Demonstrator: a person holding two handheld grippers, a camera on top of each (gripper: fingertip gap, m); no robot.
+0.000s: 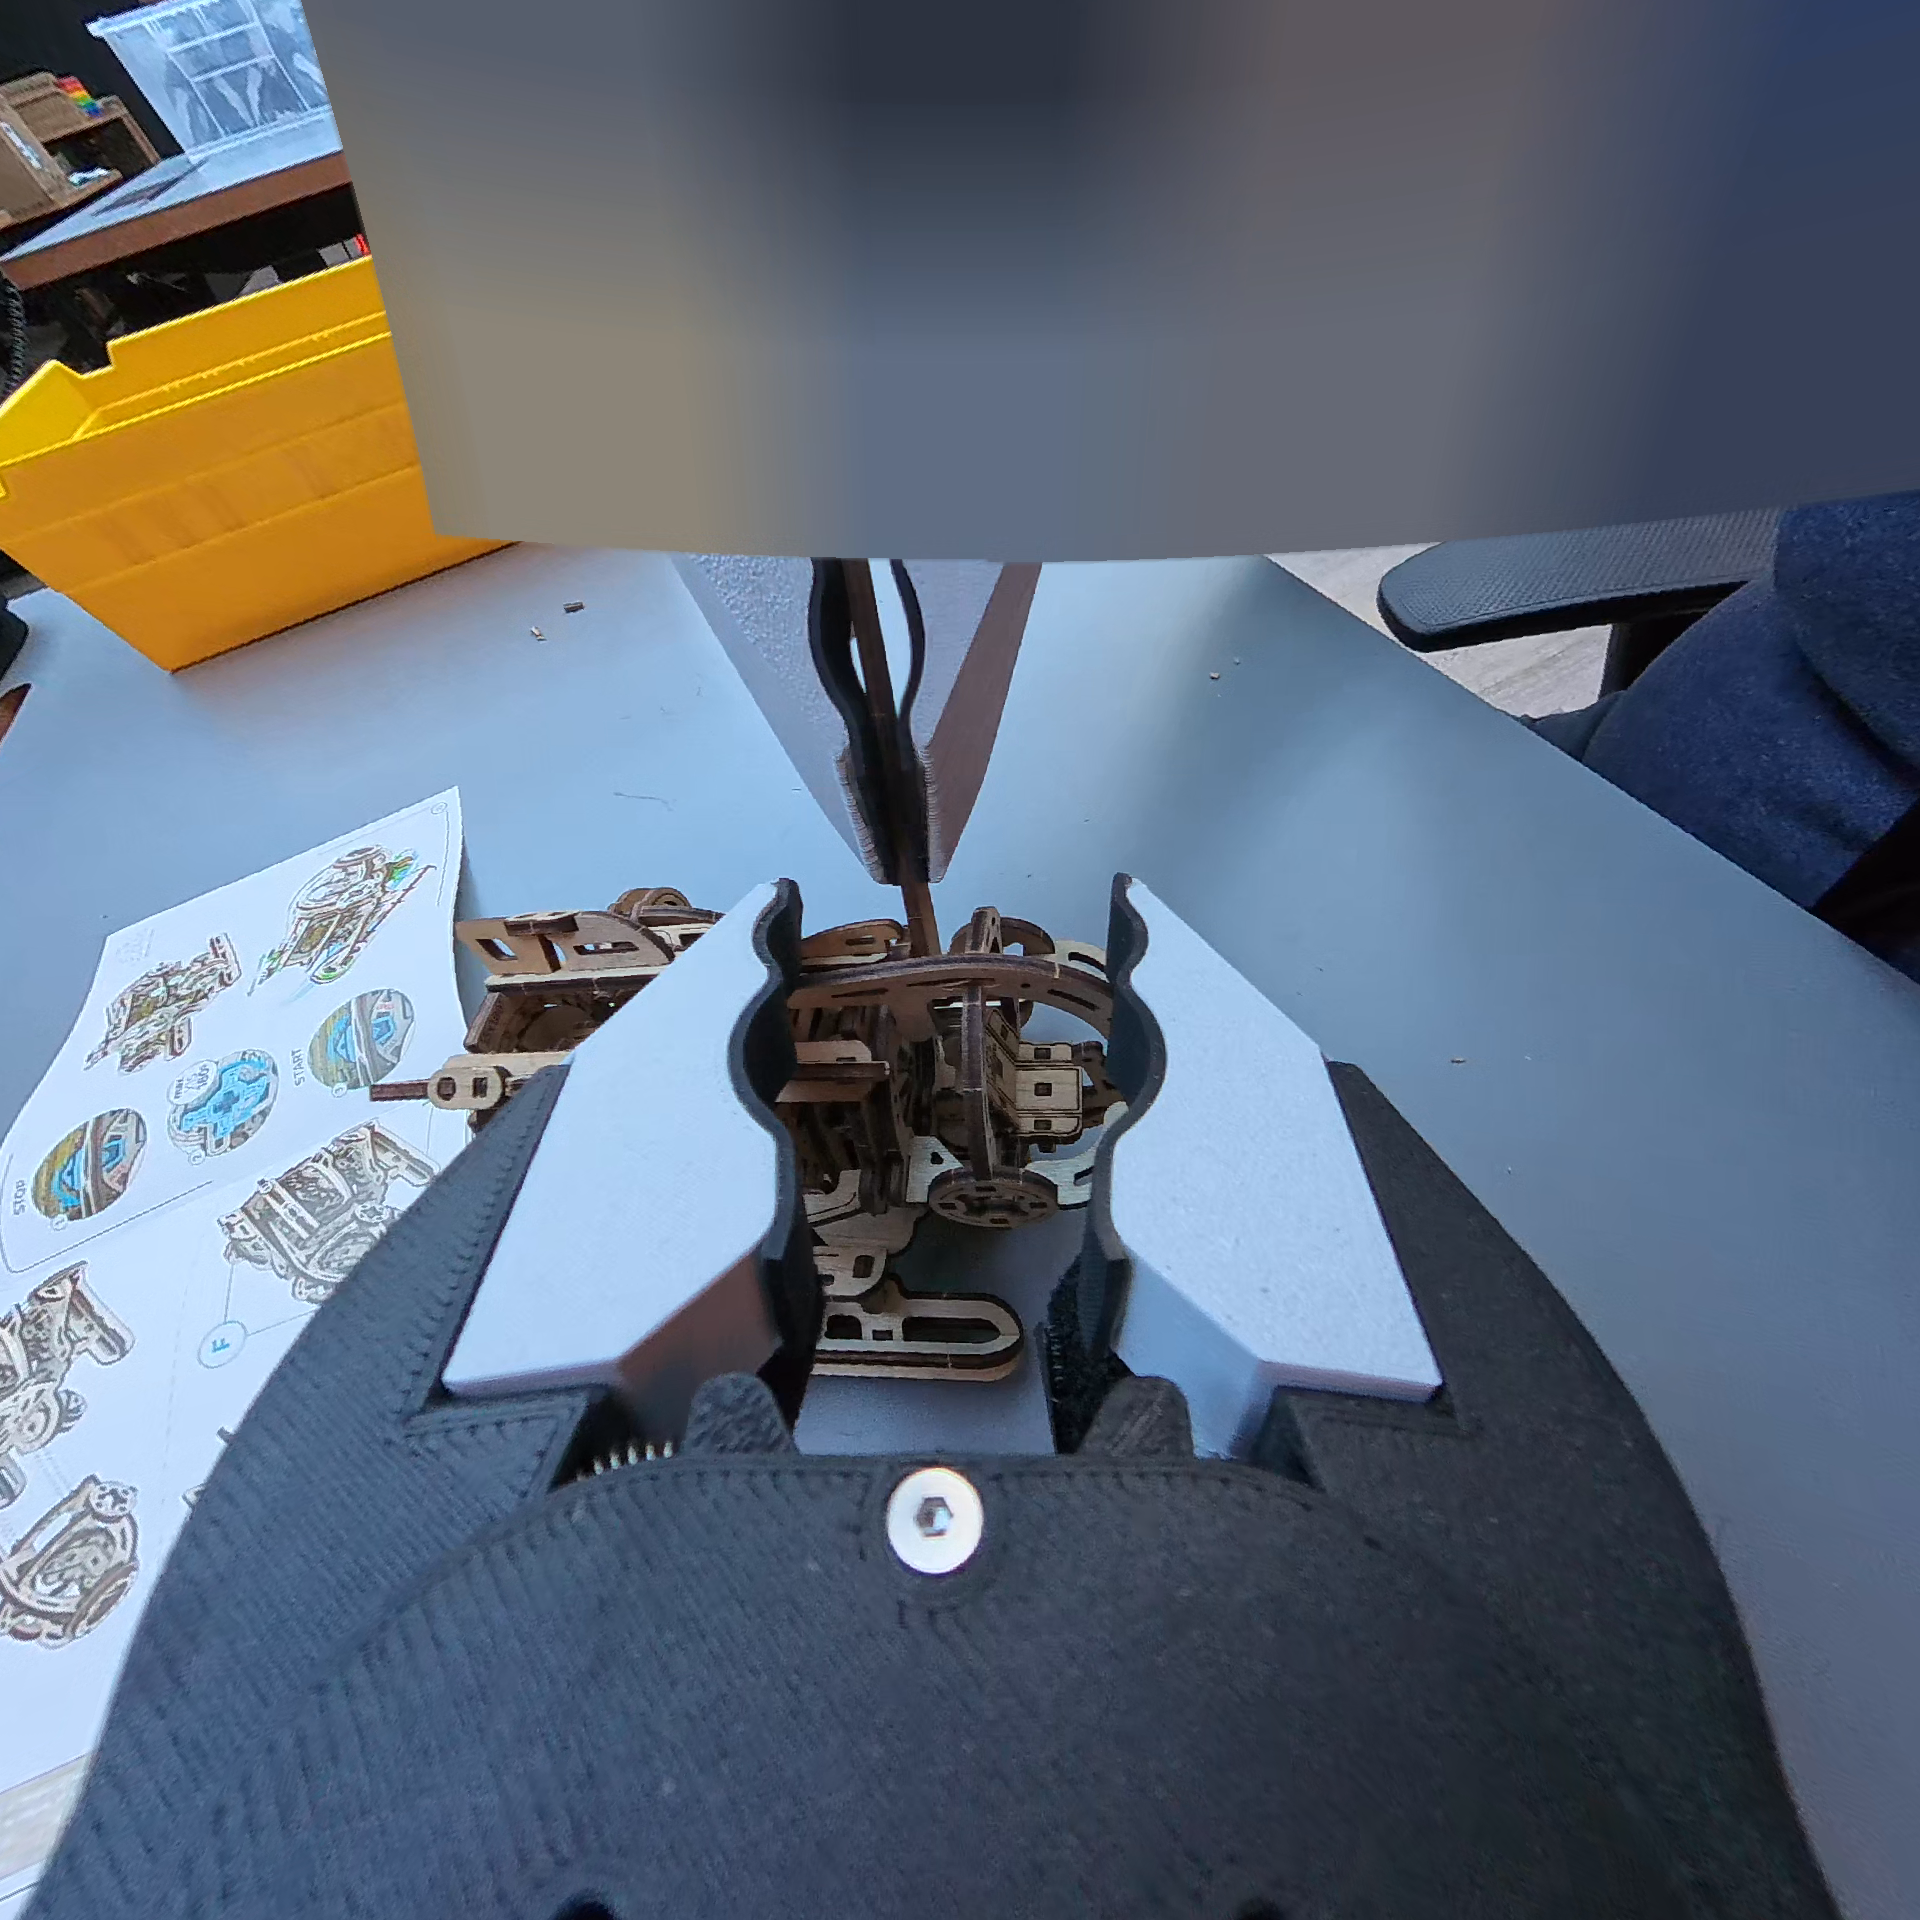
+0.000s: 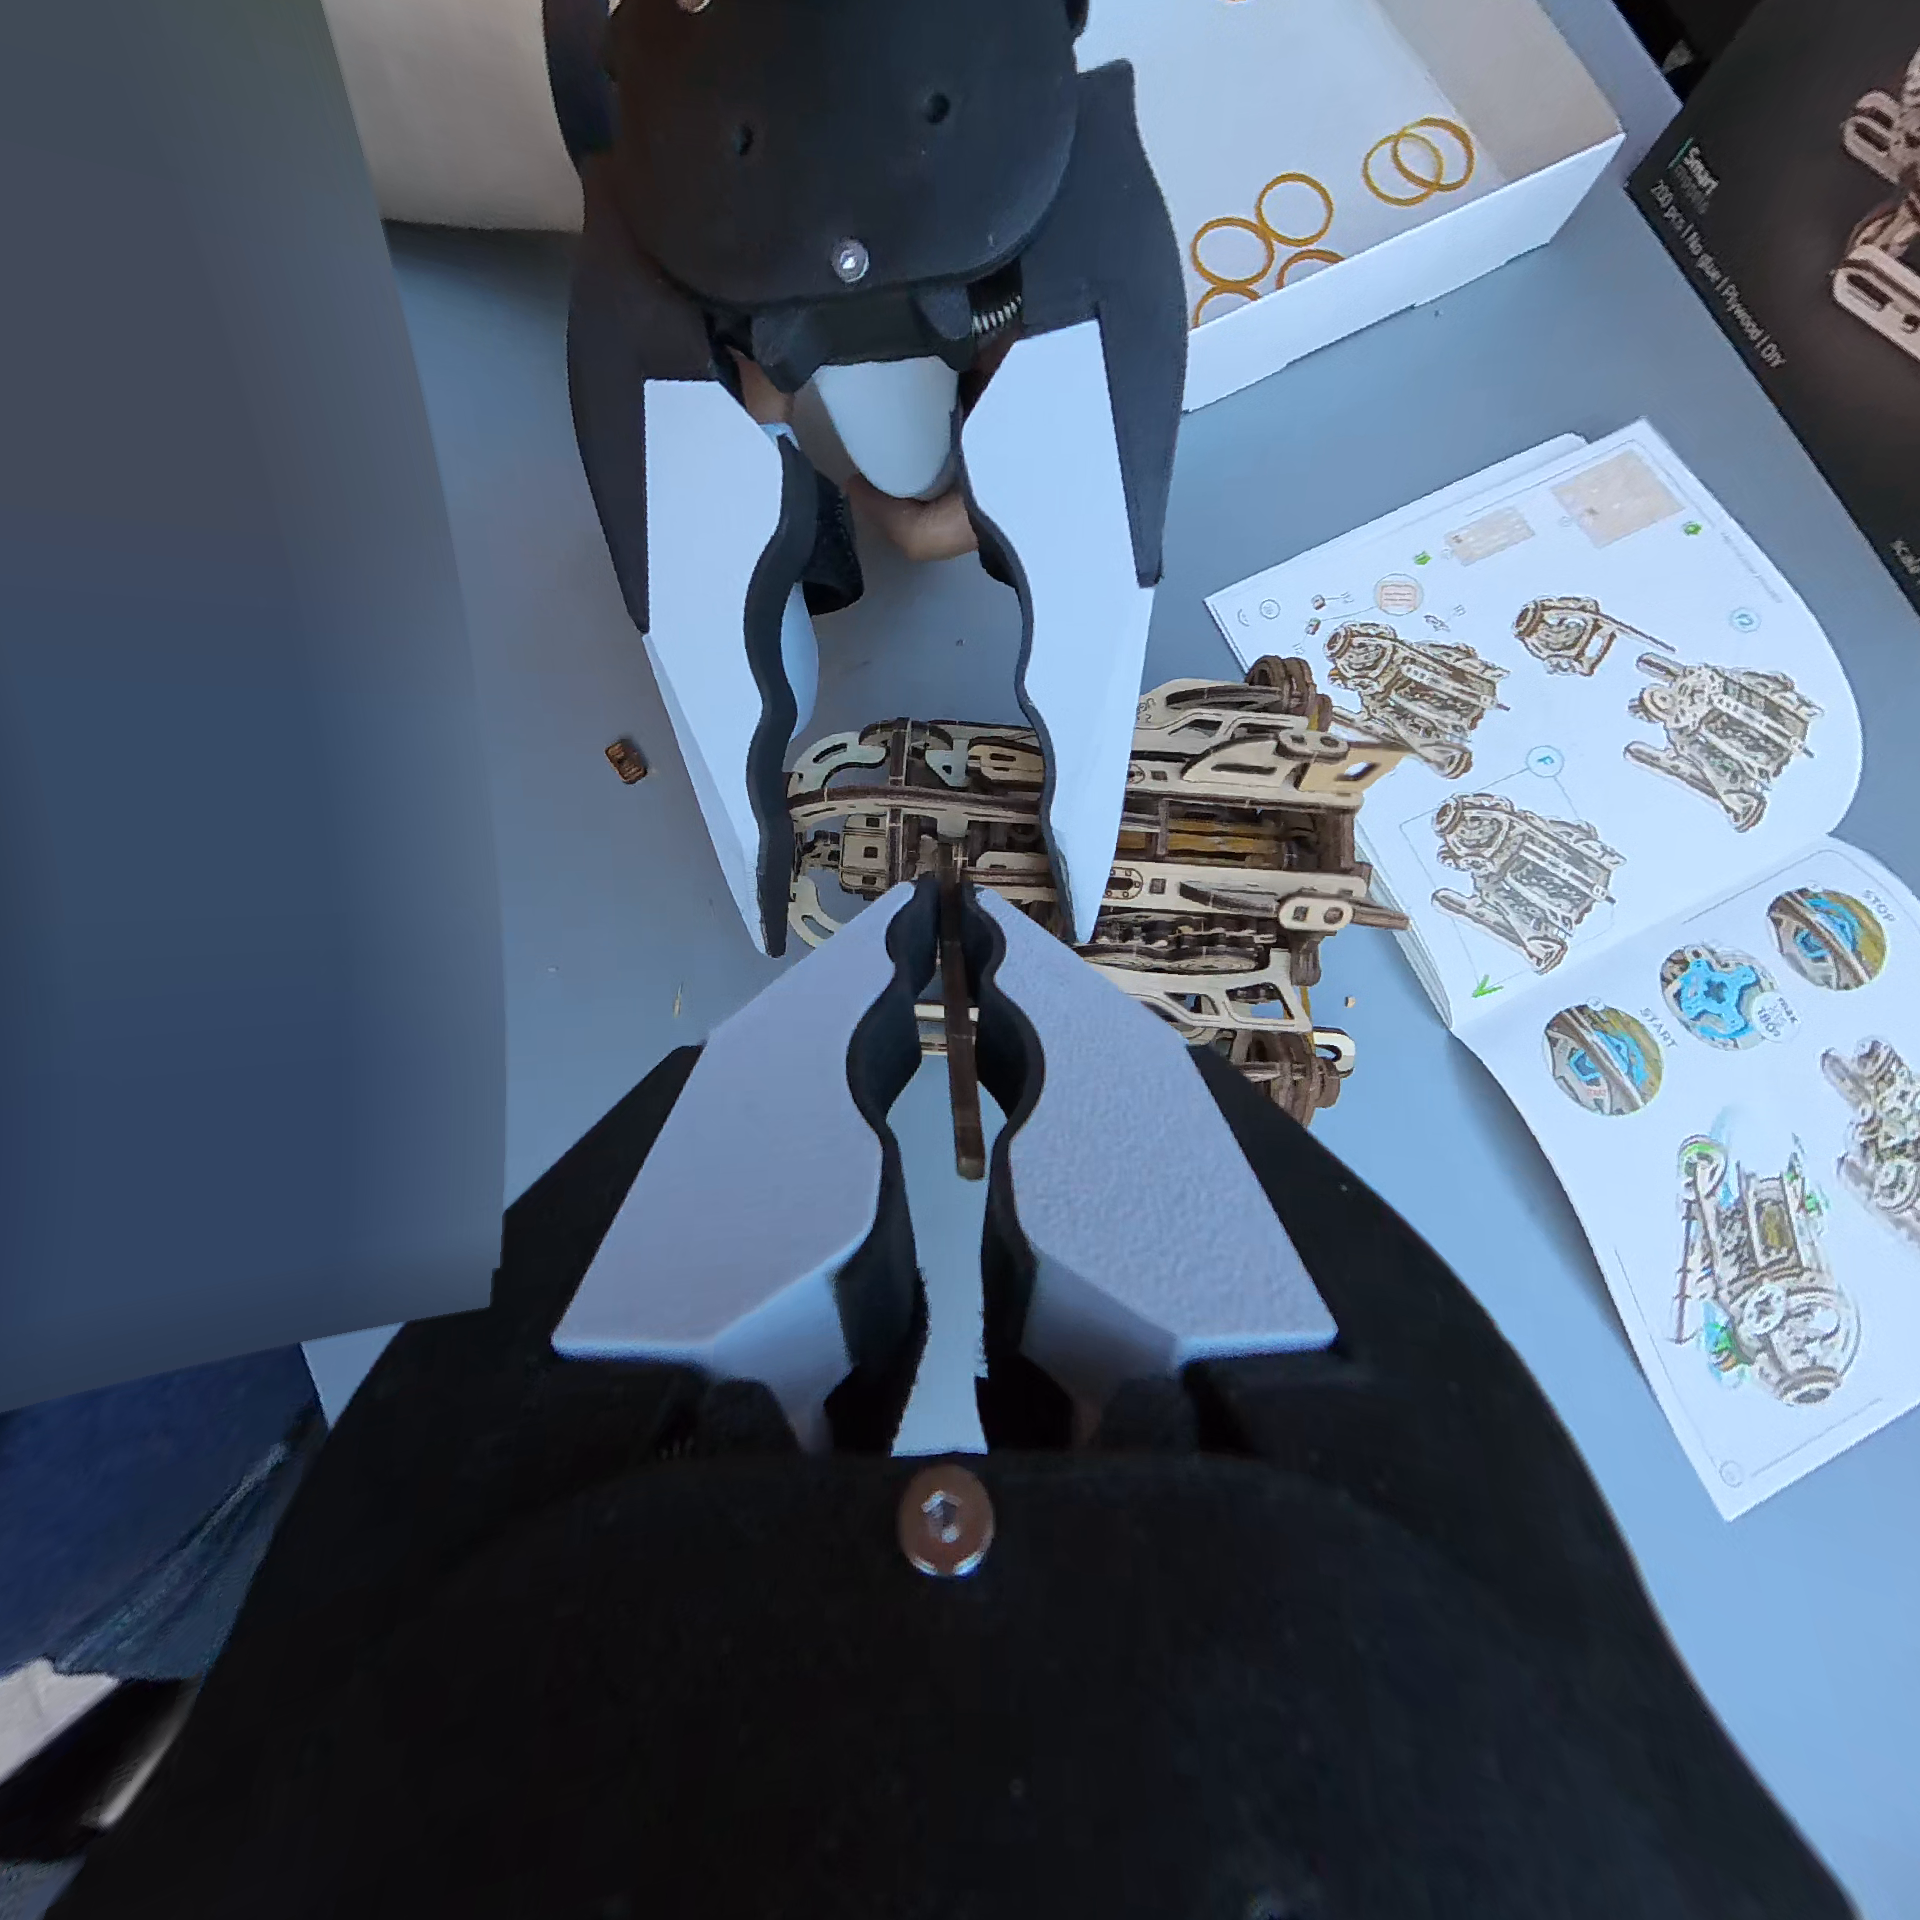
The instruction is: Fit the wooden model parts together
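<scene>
Wooden strip (image 2: 961, 1049) sits pinched in my right tongs (image 2: 948, 914), its tip at the model (image 1: 935, 1091) top; my left tongs (image 1: 951, 914) straddle the model, open, bracing it on the bench (image 1: 1455, 935). Mostly built, I judge; this strip remains to seat.

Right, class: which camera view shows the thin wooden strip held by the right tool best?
The right wrist view: the thin wooden strip runs lengthwise between the right tool pads, its tip reaching the wooden model. The left wrist view shows only its lower end edge-on below that tool, which is mostly blurred over.
</scene>
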